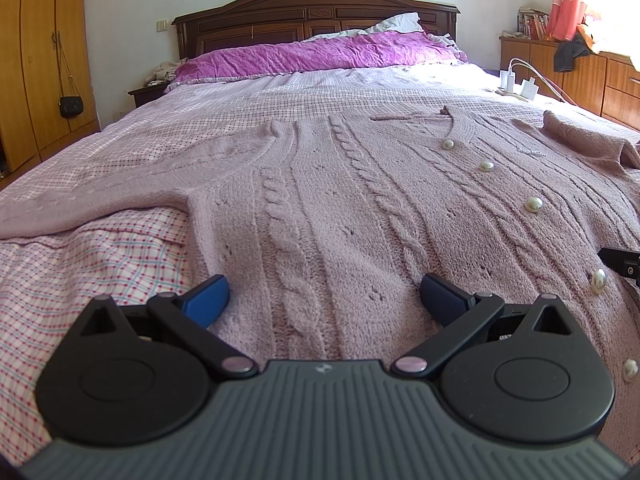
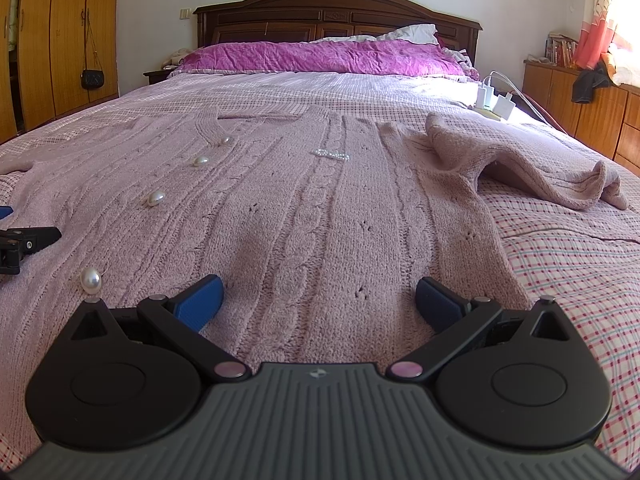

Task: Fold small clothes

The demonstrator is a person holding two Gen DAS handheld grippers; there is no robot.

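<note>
A pink cable-knit cardigan with pearl buttons lies spread flat, front up, on the bed. Its left sleeve stretches out to the left; its right sleeve lies bunched and folded over at the right. My left gripper hovers open over the cardigan's lower left hem, blue pads wide apart, nothing between them. My right gripper stands open the same way over the lower right hem. Each gripper's black tip shows at the edge of the other's view.
The bed has a checked pink sheet, a purple quilt and a dark wooden headboard. White chargers with cables lie at the bed's right edge. Wooden wardrobes stand left, low cabinets right.
</note>
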